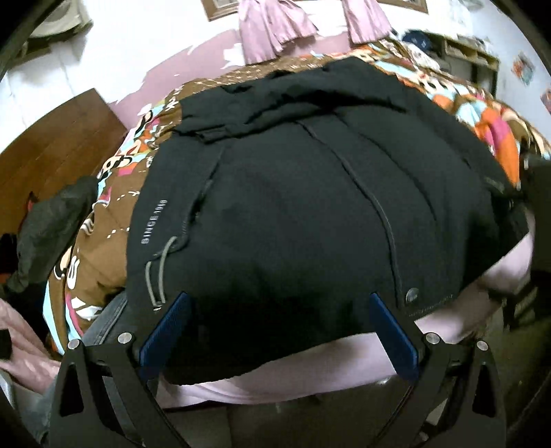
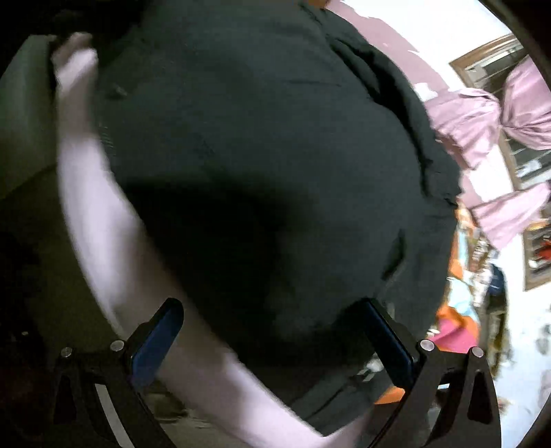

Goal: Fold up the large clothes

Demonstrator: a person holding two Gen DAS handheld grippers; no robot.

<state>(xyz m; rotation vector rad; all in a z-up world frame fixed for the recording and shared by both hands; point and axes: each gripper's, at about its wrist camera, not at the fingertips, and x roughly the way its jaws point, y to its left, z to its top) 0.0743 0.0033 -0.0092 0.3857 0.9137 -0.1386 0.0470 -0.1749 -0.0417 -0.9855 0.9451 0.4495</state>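
1. A bed with a brown patterned bedspread (image 1: pixel 113 220) and a pale pink sheet (image 1: pixel 344 365) along its near edge carries everything; the sheet also shows in the right wrist view as a blurred pale band (image 2: pixel 103 213).
2. The black jacket (image 1: pixel 292 206) lies spread over the near part of the bed, its hem reaching the near edge and hanging slightly over the pink sheet. It fills most of the right wrist view too (image 2: pixel 258 155). White lettering (image 1: pixel 153 220) and a grey cord loop (image 1: pixel 156 272) sit near its left side, and a snap button (image 1: pixel 411 294) near the hem.
3. Pink curtains (image 1: pixel 275 27) hang at the far wall beyond the bed's far edge.
4. A dark grey garment (image 1: pixel 51 234) lies off the bed's left edge, by a brown wooden panel (image 1: pixel 58 151).
5. The left gripper (image 1: pixel 279 306) hovers at the near edge, jaws spread wide, the jacket's hem lying between its blue pads (image 1: pixel 165 331) with nothing pinched.
6. The right gripper (image 2: pixel 272 317) is likewise spread wide over the jacket's near hem, gripping nothing; this view is motion-blurred.
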